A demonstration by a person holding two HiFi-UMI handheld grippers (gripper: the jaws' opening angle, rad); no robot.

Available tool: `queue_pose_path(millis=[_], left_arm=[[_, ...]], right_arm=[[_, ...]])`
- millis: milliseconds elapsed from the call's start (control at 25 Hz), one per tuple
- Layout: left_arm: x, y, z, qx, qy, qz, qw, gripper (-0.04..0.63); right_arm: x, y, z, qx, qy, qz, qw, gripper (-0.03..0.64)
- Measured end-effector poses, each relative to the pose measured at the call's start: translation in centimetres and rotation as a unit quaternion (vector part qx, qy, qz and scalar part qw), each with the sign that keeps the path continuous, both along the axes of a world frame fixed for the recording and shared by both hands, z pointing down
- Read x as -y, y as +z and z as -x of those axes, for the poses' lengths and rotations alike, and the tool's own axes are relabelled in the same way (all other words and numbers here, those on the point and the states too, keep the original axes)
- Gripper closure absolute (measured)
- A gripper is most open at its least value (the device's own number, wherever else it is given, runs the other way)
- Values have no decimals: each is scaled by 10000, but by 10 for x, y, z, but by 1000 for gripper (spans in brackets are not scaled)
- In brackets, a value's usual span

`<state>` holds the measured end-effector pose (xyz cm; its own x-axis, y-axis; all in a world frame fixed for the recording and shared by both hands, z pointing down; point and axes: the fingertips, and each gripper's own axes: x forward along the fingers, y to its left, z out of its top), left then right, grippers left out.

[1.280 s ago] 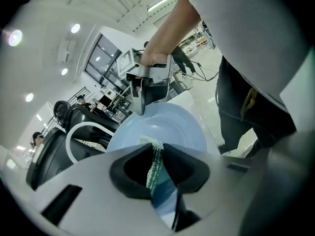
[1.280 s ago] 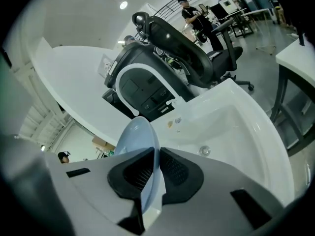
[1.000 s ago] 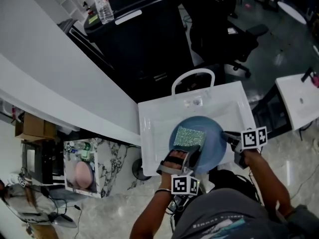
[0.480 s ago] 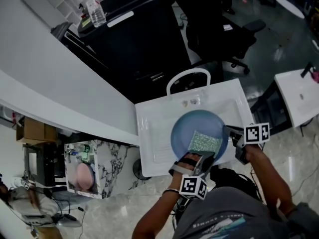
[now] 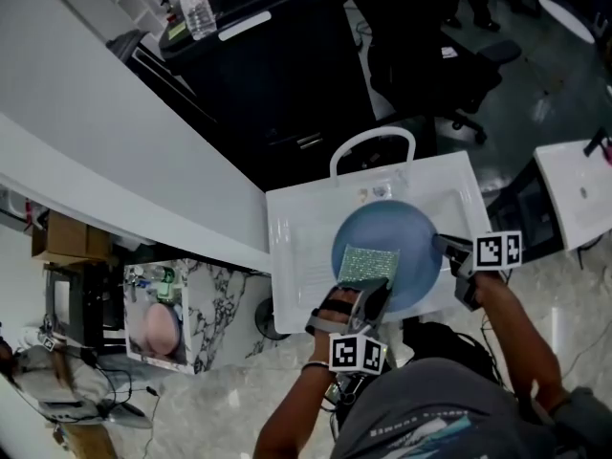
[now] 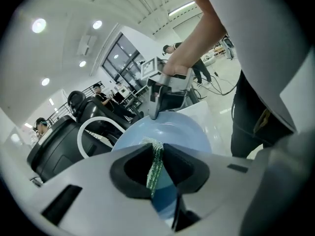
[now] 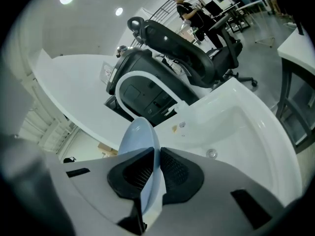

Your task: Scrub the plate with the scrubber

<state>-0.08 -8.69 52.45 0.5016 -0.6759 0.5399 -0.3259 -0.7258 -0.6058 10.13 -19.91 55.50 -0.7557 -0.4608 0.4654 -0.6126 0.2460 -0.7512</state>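
Note:
A light-blue plate [image 5: 402, 232] is held over the white sink [image 5: 296, 256] in the head view. My right gripper [image 5: 442, 244] is shut on the plate's right rim; in the right gripper view the plate [image 7: 142, 136] stands edge-on between the pads. A green mesh scrubber [image 5: 368, 264] lies flat against the plate's near-left face, with my left gripper [image 5: 366, 293] shut on its near edge. The left gripper view shows the scrubber [image 6: 156, 162] pinched edge-on, the plate [image 6: 167, 132] behind it, and the right gripper [image 6: 153, 113] on its far rim.
The sink's white arched faucet [image 5: 371, 148] rises at the basin's far edge, with the drain [image 7: 211, 154] in the basin floor. A white counter [image 5: 124, 180] runs along the left. A black office chair [image 5: 421, 55] stands beyond the sink.
The scrubber and my left gripper have slid back from the plate's lower right to its left side. The plate stays held by the right gripper.

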Motion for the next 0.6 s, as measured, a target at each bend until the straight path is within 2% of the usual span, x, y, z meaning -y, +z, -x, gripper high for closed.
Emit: queue_pose_path(millis=[160, 320, 600], left_arm=[[19, -7, 6, -1, -96, -84, 9999, 526], [21, -3, -8, 68, 124, -17, 9999, 526], [-2, 10, -42, 118, 675, 186, 9975, 526]], right_arm=[[-20, 3, 30, 59, -393, 116, 9991, 557], [-32, 2, 46, 106, -573, 149, 9982, 557], [-25, 1, 31, 73, -397, 115, 9991, 557]])
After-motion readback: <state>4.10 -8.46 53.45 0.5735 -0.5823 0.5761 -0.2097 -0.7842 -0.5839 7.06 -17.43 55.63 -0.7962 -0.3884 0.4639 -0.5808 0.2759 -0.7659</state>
